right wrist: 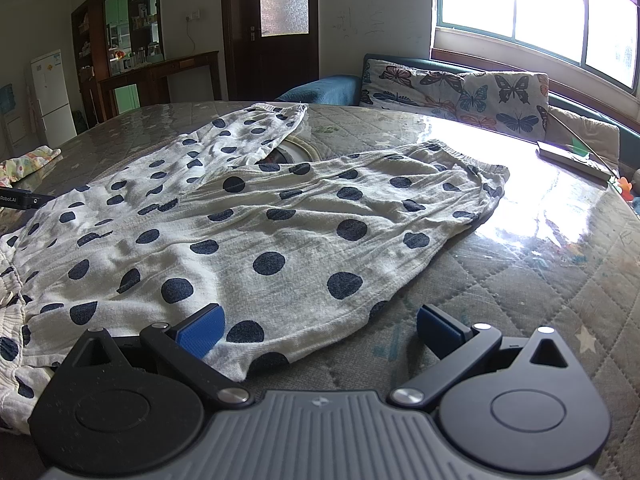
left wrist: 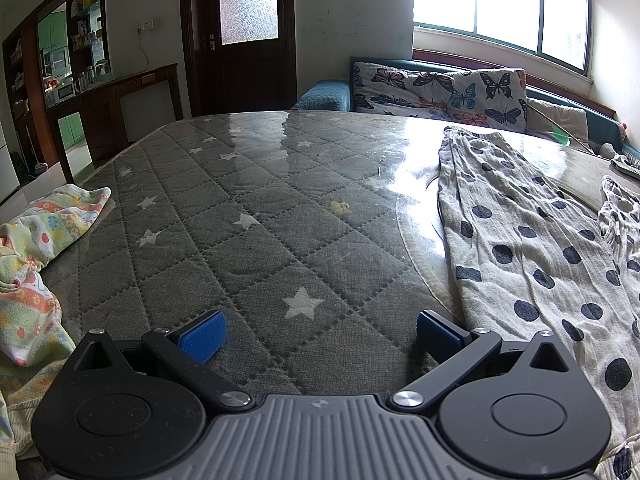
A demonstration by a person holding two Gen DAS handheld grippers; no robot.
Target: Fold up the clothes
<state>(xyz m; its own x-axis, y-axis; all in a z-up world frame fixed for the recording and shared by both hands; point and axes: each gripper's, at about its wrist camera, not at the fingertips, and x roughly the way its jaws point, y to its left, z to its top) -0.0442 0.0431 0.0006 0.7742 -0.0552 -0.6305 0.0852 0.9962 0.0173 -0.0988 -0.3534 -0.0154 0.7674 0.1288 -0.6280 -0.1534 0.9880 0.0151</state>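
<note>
Gaping wide and empty, both the left hand-held gripper and right hand-held gripper risk dragging the white navy-dotted cotton trousers askew across the glossy quilted grey worktop.

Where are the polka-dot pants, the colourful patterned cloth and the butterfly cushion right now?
polka-dot pants (right wrist: pixel 256 240): right wrist view, on the middle of the spread fabric.
colourful patterned cloth (left wrist: pixel 44 236): left wrist view, on its bunched upper part.
butterfly cushion (left wrist: pixel 440 92): left wrist view, on the cushion's front face.

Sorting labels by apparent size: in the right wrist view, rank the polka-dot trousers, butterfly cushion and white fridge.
1. polka-dot trousers, though closest to the camera
2. butterfly cushion
3. white fridge, farthest away
</note>
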